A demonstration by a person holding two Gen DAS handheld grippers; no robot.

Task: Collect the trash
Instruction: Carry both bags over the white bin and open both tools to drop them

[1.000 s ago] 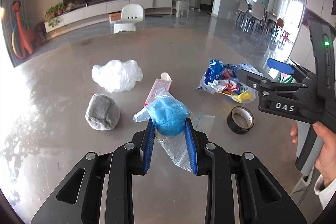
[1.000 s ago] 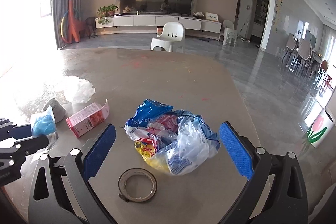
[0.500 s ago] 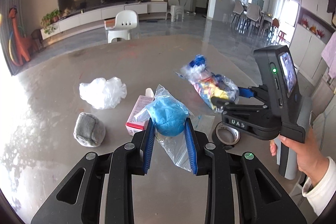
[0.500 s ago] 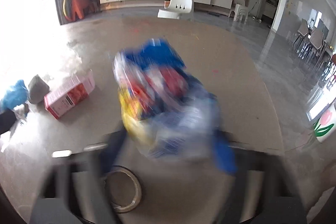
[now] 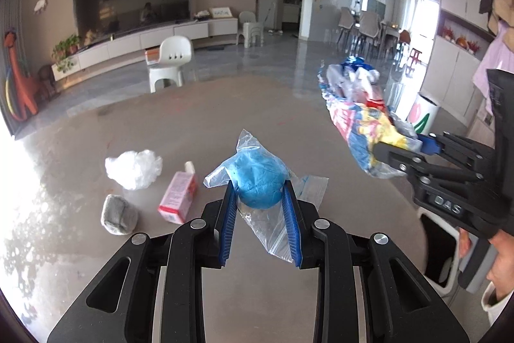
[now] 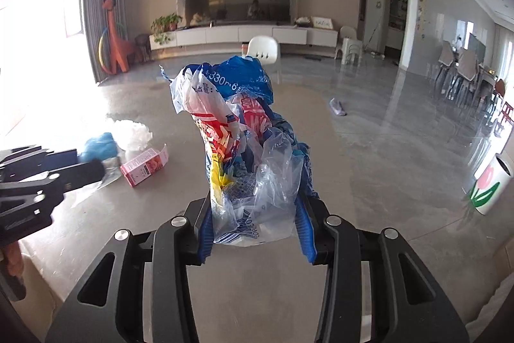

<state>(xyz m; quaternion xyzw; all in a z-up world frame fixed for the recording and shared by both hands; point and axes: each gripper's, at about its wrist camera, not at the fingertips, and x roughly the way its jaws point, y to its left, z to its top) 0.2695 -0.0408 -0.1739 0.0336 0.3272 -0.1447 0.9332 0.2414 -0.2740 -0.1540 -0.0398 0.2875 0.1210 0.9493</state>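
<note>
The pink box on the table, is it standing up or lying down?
Lying down. The pink box rests flat on its long side on the table, beside the grey ball.

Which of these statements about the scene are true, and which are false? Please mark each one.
1. The left gripper holds a blue lump in a clear bag. True.
2. The right gripper is empty. False: its jaws are closing on a bundle of printed plastic wrappers.
3. The pink carton lies on the table. True.
4. The grey lump is in the left gripper. False: it lies on the table.
</note>
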